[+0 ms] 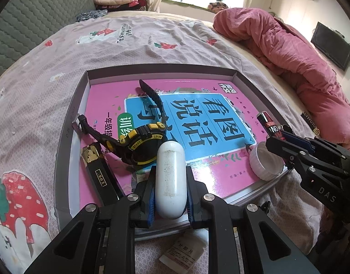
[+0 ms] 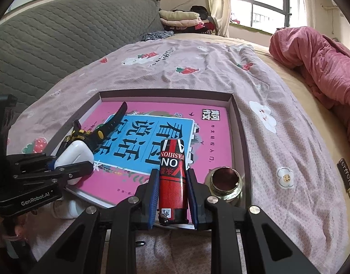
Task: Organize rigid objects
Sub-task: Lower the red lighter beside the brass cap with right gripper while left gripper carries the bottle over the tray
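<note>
A shallow grey tray (image 1: 67, 137) lies on the bed with a pink book (image 1: 220, 178) flat inside it. My left gripper (image 1: 170, 170) is shut on a white capsule-shaped case (image 1: 170, 182), held just over the book's near edge. It also shows in the right wrist view as the left gripper (image 2: 72, 171) with the white case (image 2: 76, 153). My right gripper (image 2: 173, 174) is shut on a red and black lighter (image 2: 172, 159) standing on the book's near right part. A black and yellow watch (image 1: 140, 141) rests on the book.
A black and gold box (image 1: 99, 171) lies along the tray's left side. A round ribbed cap (image 1: 263, 162) sits by the right gripper (image 1: 286, 141). A white labelled bottle (image 1: 186, 251) lies under the tray's near edge. A pink duvet (image 1: 289, 52) is heaped at the right.
</note>
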Available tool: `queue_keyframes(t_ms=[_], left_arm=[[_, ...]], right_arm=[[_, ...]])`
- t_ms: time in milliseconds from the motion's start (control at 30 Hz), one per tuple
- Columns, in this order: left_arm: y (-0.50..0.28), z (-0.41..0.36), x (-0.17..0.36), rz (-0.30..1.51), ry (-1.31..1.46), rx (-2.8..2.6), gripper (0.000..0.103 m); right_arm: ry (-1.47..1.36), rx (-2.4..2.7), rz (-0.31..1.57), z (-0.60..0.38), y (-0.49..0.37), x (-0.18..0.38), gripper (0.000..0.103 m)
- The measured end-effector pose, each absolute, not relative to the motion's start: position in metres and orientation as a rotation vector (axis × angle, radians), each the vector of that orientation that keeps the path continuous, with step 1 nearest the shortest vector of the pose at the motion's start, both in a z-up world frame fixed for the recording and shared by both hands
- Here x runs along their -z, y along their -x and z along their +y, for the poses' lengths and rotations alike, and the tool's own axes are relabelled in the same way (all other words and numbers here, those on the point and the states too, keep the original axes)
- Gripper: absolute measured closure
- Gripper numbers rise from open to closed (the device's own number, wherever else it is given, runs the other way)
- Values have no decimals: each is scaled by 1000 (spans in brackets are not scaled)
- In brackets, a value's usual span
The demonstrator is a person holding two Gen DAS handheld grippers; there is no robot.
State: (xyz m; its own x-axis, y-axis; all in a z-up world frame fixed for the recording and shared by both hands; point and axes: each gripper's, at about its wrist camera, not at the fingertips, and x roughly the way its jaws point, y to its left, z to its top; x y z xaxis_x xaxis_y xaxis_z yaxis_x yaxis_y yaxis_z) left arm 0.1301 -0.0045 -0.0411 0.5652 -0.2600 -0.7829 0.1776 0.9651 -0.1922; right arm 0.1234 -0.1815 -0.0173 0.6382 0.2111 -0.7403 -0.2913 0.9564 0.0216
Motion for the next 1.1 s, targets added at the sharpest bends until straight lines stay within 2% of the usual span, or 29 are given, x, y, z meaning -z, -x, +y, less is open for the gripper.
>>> queue_keyframes(t_ms=[1100], left_arm=[[-131, -4, 41, 935, 95, 257, 82]], right_arm=[[97, -244, 860, -189, -127, 23, 79]])
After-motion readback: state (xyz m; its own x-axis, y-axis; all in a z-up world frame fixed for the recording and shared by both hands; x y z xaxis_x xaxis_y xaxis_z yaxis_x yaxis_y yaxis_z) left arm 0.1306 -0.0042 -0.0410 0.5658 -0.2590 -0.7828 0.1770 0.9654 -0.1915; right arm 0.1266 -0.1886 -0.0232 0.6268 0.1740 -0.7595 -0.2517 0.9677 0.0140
